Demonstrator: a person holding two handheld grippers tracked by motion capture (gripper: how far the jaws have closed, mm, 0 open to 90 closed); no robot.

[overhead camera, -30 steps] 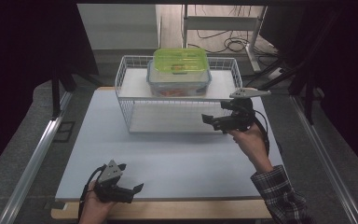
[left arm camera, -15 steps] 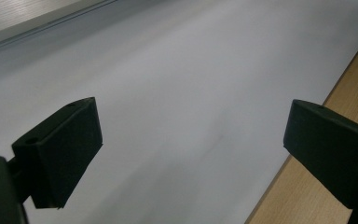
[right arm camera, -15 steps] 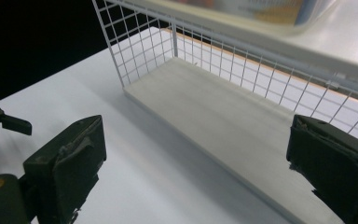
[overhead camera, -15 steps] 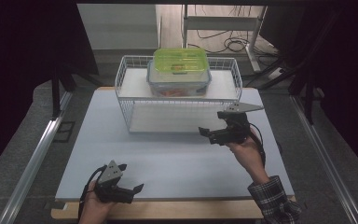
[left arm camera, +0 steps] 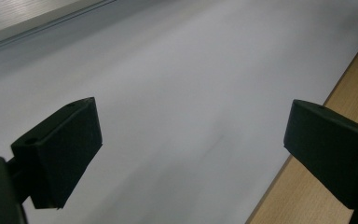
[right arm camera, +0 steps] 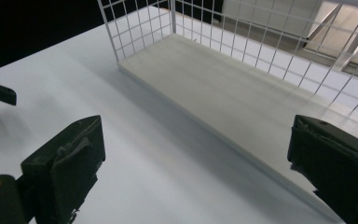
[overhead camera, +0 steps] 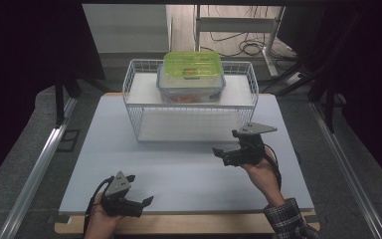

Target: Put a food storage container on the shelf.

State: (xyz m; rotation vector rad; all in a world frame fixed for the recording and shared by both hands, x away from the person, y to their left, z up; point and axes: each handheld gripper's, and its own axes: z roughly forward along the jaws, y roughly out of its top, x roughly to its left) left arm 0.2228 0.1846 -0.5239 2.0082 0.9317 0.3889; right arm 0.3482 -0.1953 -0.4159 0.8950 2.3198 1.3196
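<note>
While the left gripper (overhead camera: 140, 203) rests wide open, the right gripper (overhead camera: 221, 155) hovers wide open before the wire basket (overhead camera: 134, 117).

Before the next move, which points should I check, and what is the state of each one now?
1. Right hand-held gripper open and empty: ok.
2. Left hand-held gripper open and empty: ok.
3. Lidded container sits on the upper shelf of the wire rack: ok.
4. Green lid fully latched: cannot tell.
5. Lower shelf of the rack free of things: ok.
6. Left hand-held gripper away from the table's near edge: not ok, it hangs at the edge.
</note>
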